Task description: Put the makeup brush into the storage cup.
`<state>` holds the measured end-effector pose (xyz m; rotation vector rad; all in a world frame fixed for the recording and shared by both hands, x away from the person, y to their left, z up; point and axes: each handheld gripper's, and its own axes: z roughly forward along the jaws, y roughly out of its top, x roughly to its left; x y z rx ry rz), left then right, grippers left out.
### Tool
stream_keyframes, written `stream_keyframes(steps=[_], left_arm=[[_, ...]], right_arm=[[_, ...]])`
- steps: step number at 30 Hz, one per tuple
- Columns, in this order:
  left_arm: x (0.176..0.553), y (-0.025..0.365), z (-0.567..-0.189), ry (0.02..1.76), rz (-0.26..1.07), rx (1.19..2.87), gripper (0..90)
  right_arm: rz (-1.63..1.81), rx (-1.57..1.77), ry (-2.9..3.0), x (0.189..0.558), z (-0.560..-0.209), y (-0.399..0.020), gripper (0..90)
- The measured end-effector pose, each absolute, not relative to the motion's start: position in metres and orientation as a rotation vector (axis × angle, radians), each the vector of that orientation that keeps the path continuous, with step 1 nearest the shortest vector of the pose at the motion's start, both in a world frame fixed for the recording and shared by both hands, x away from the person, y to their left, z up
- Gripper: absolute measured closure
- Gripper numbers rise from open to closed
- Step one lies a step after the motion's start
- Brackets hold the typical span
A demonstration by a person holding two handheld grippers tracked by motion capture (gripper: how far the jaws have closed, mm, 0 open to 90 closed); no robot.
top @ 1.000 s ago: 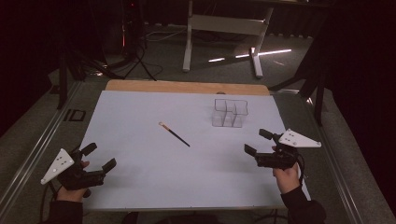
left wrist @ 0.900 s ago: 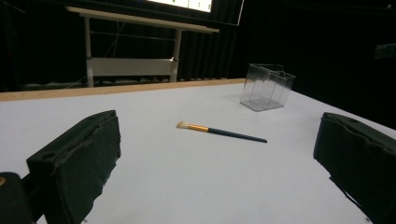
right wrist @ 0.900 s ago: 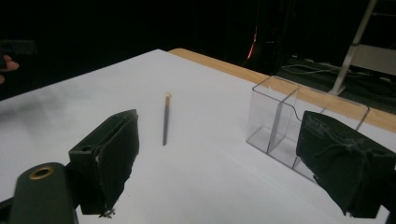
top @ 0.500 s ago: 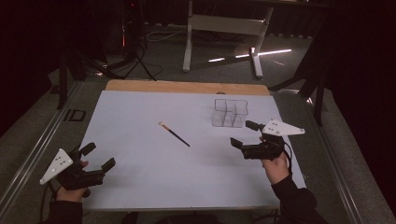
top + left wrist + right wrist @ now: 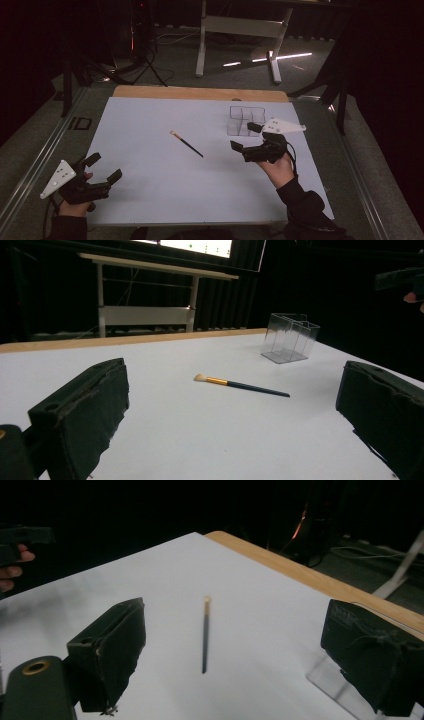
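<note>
A thin brush lies flat on the white surface, a little above the middle of the high view, its pale bristle tip toward the upper left and its dark handle running to the lower right. A gold ferrule sits between bristles and handle. It looks light and stiff — a narrow rod that would likely roll or skid on the smooth sheet if nudged from one side. The soft bristles would probably splay if pinched, so the dark handle, about midway along, seems the sensible place to take hold, with the jaws closing across it rather than along it.

A clear compartment box stands upright in the upper right part of the surface, well apart from the brush; it looks like rigid, thin plastic and is likely easy to tip.

The right hand-held gripper hovers just below and in front of that box, at the right of the frame, its jaws spread wide with nothing between them. In the right gripper view the brush lies framed between the two black jaws, farther off and untouched.

The left hand-held gripper sits at the lower left edge of the surface, jaws also wide apart and empty — well away from the brush.
</note>
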<state>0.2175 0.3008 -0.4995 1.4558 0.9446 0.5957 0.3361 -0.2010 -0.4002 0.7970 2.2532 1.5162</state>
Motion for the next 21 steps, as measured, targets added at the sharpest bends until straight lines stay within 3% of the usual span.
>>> stream_keyframes(steps=[21], left_arm=[[0.219, 0.299, -0.502, 0.940, 0.579, 1.469, 0.8]], right_arm=[[1.400, 0.793, 2.363, 0.365, -0.406, -0.148, 12.7]])
